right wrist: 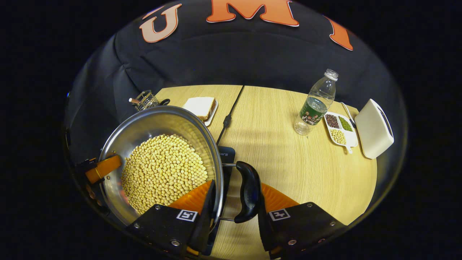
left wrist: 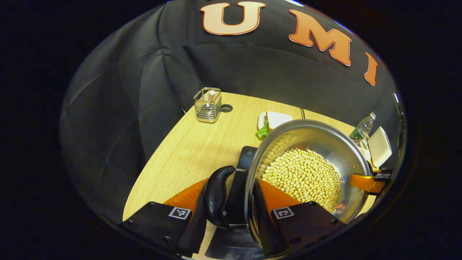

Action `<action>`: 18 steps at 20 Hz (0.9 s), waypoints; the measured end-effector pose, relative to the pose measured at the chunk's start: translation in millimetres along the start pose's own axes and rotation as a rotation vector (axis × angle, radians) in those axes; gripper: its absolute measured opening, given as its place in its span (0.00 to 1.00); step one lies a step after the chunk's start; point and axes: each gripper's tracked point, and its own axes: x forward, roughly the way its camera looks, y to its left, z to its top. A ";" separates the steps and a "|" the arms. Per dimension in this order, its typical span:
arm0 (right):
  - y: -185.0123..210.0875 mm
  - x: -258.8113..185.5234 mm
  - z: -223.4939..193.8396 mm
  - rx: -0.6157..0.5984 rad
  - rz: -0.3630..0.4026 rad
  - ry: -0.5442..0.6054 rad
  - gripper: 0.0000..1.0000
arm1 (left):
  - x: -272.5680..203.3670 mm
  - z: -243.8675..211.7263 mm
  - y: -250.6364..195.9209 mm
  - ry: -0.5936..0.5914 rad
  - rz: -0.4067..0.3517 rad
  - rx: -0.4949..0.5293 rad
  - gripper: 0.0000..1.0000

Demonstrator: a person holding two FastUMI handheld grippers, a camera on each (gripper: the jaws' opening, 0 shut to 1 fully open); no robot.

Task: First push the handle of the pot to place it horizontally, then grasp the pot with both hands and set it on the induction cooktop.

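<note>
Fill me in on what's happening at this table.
A person is holding a steel pot full of pale beans with a gripper on each side. The left gripper straddles the rim and one black handle; the right gripper does the same at the opposite handle. The pot sits over the dark induction cooktop on the wooden table; whether it rests there or hangs above, I cannot tell.
</note>
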 end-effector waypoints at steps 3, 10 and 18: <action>0.1 -0.4 0.5 -0.006 -0.001 0.013 0.58 | 0.4 -4.3 -0.8 0.019 0.000 -0.009 0.68; -3.0 -9.8 11.0 -0.001 0.006 0.034 0.58 | -2.0 0.7 1.6 0.043 0.000 -0.020 0.68; -4.1 -6.8 10.6 -0.012 0.050 -0.007 0.64 | -2.9 -0.8 1.3 0.009 0.011 -0.024 0.75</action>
